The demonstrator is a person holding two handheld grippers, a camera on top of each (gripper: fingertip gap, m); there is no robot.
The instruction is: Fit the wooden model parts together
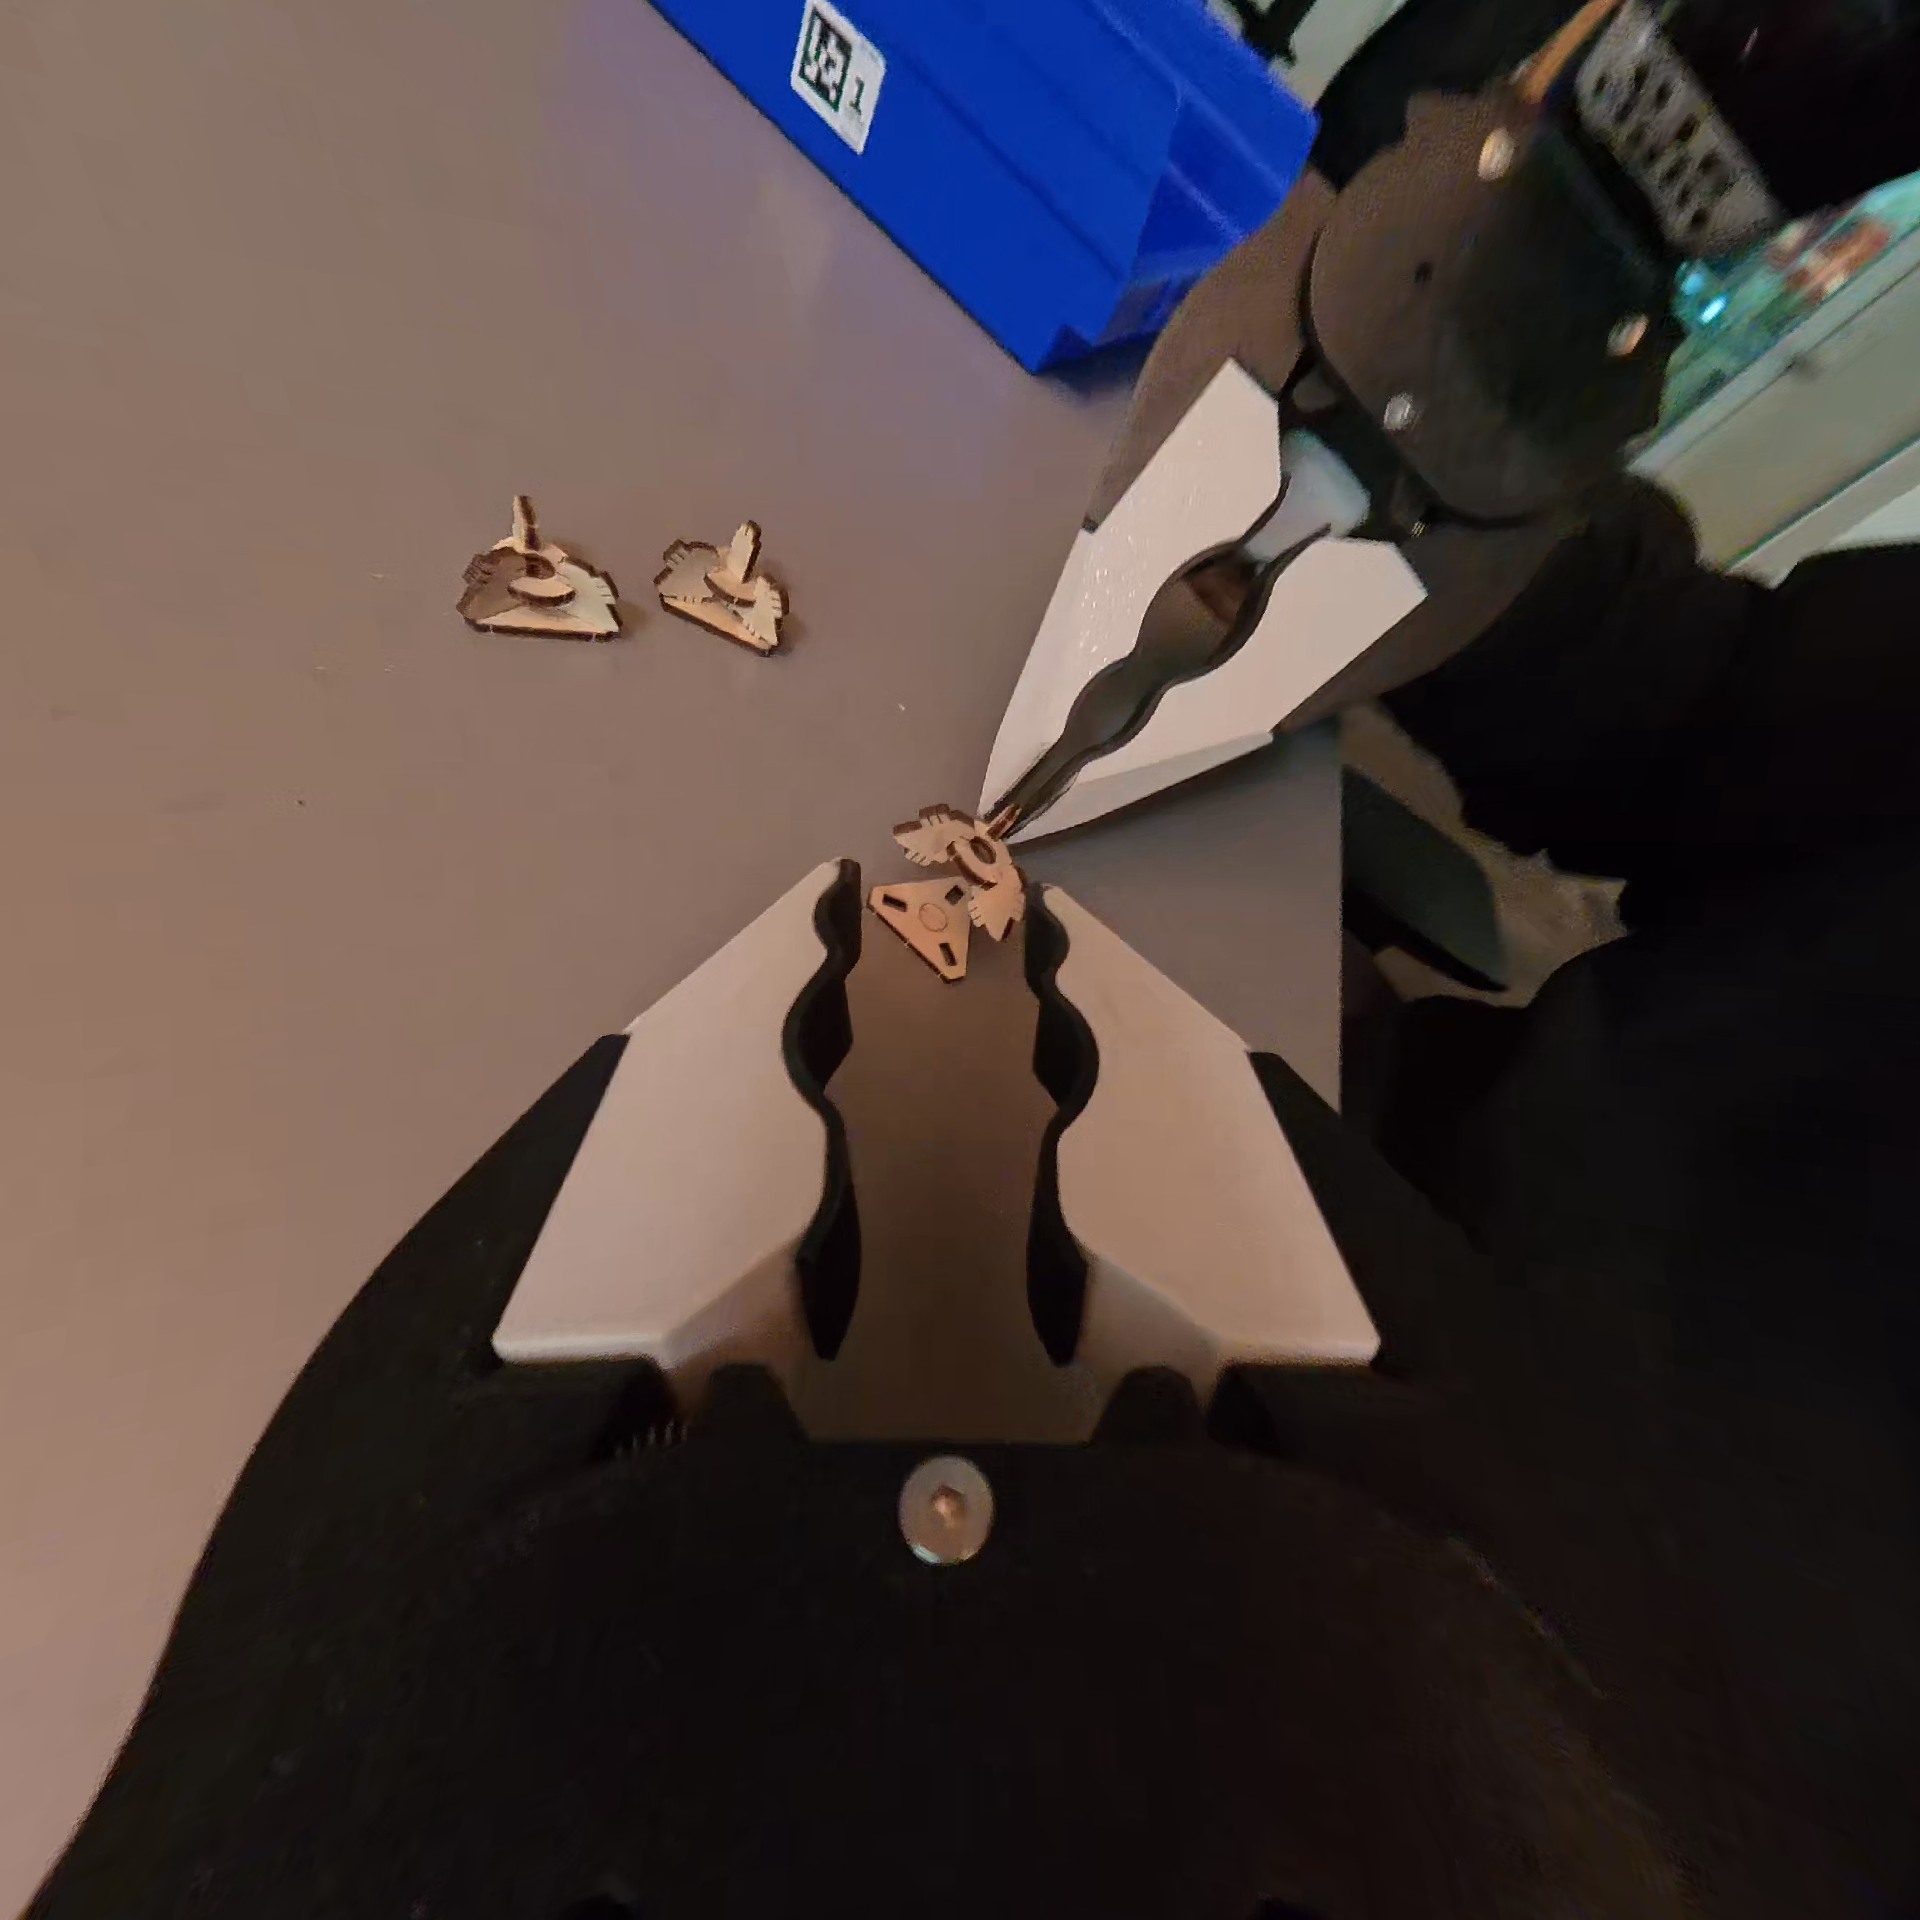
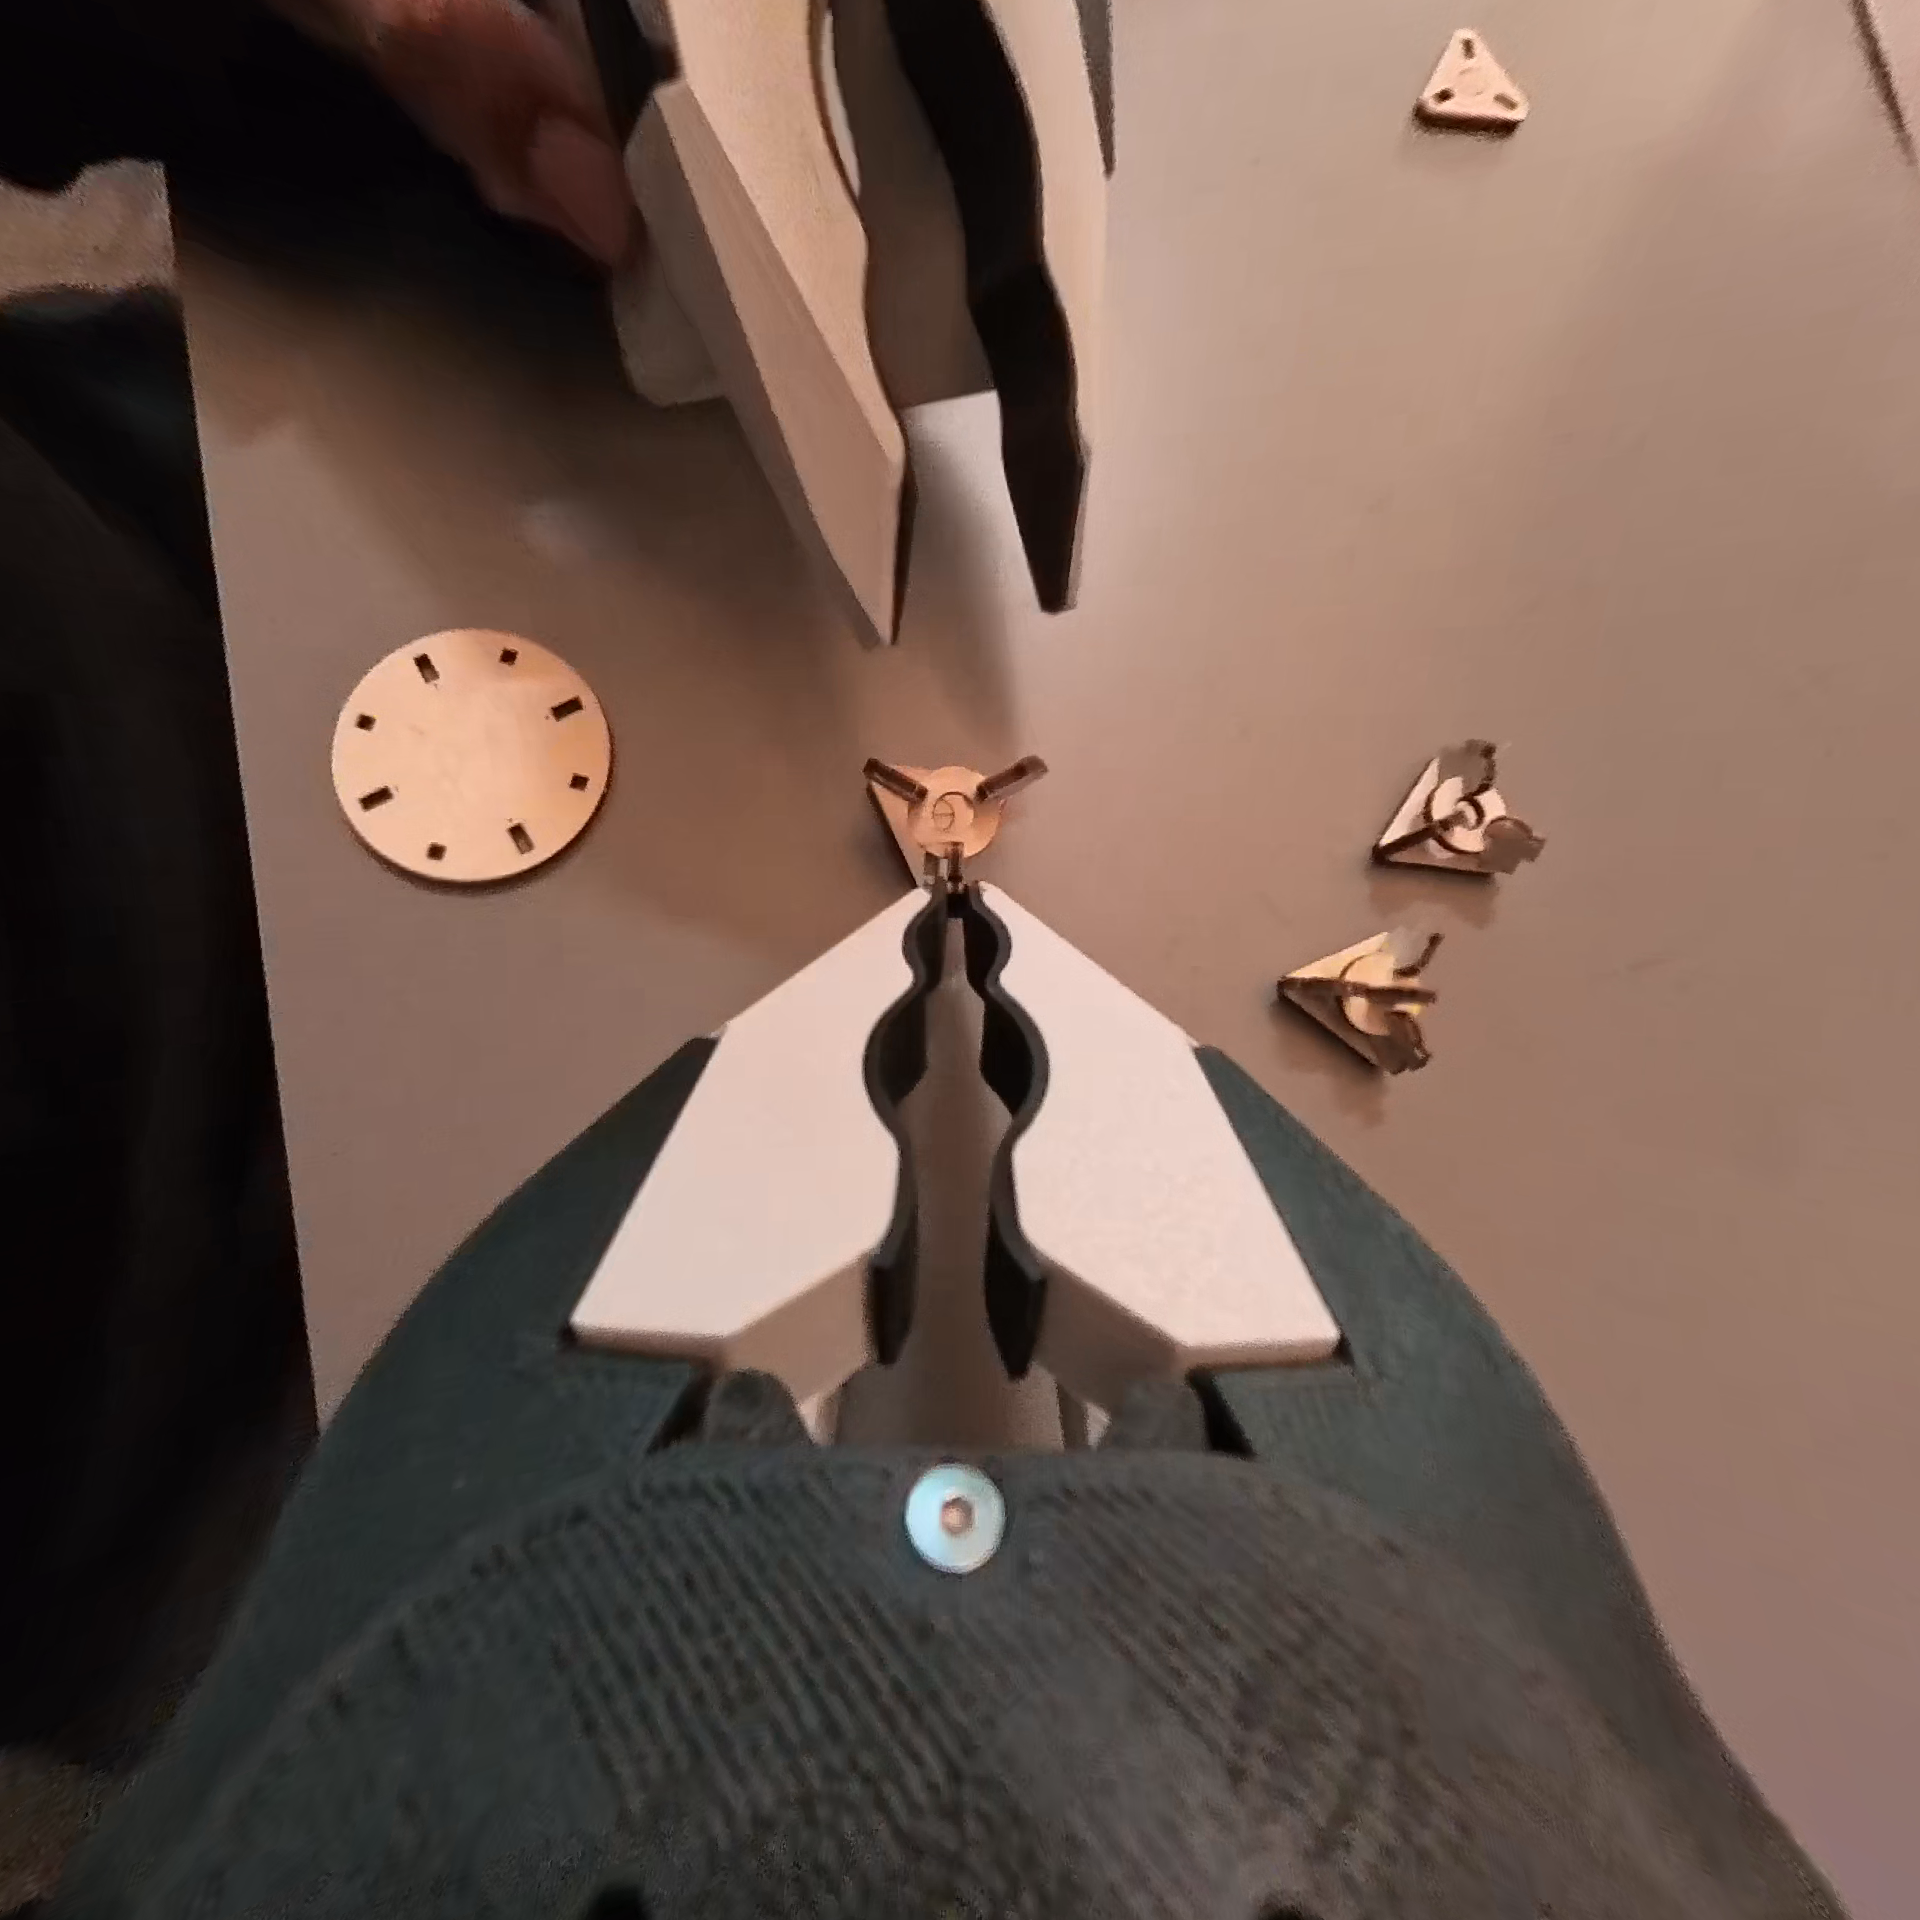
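While the right tool (image 2: 948, 894) pinches the thin stem of a small wooden winged piece (image 1: 961, 857) between its closed fingertips, the left tool (image 1: 940, 894) stands part open, its two dark pads on either side of a flat wooden triangle plate (image 1: 923, 928) that lies on the grey surface (image 1: 312, 935); neither pad visibly presses the plate, so it looks free. The winged piece hangs just above the far right corner of the plate, its vanes close to the slots, and one vane sits very near the left tool's right fingertip (image 1: 1044, 914). My judgement is that the grip on so slim a stem is the weak spot: a slight twist could let the piece pivot or slip out. With the plate unclamped, any downward push could also skate it across the smooth surface, or tip it up at the corner. The crowded fingertips could knock a vane and snap it. Farther to the left on the surface rest two finished triangle assemblies (image 1: 540, 582) (image 1: 722, 592), well apart from the tools. In the right wrist view a slotted wooden disc (image 2: 473, 756) lies to the left and a spare triangle plate (image 2: 1470, 88) lies far right. A blue bin (image 1: 1039, 156) stands at the far edge.
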